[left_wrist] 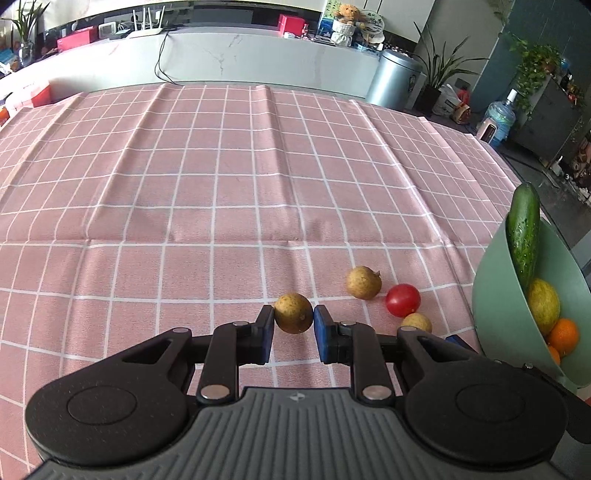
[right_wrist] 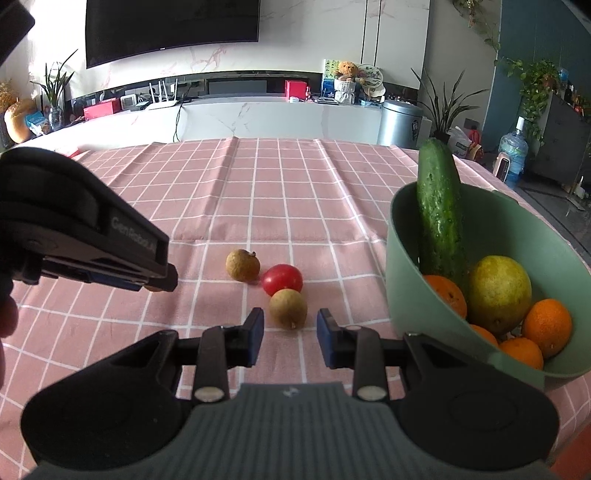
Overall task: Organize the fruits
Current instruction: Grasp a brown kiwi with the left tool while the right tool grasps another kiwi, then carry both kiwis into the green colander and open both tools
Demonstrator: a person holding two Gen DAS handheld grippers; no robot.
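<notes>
Left gripper (left_wrist: 294, 320): clamping round tan longan (left_wrist: 293, 313), shown by left view only. Right gripper (right_wrist: 290, 332): standing narrowly open around second longan (right_wrist: 288, 308), untouched.

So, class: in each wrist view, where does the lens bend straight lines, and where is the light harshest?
Left wrist view: the tablecloth grid bows outward toward the edges, and the counter curves. Right wrist view: the same bowing; daylight washes out the upper left wall, while the green bowl stays evenly lit and sharp.

Marble wall, dark TV (right_wrist: 171, 31), white counter (right_wrist: 258, 118), potted plants, daylight.
</notes>
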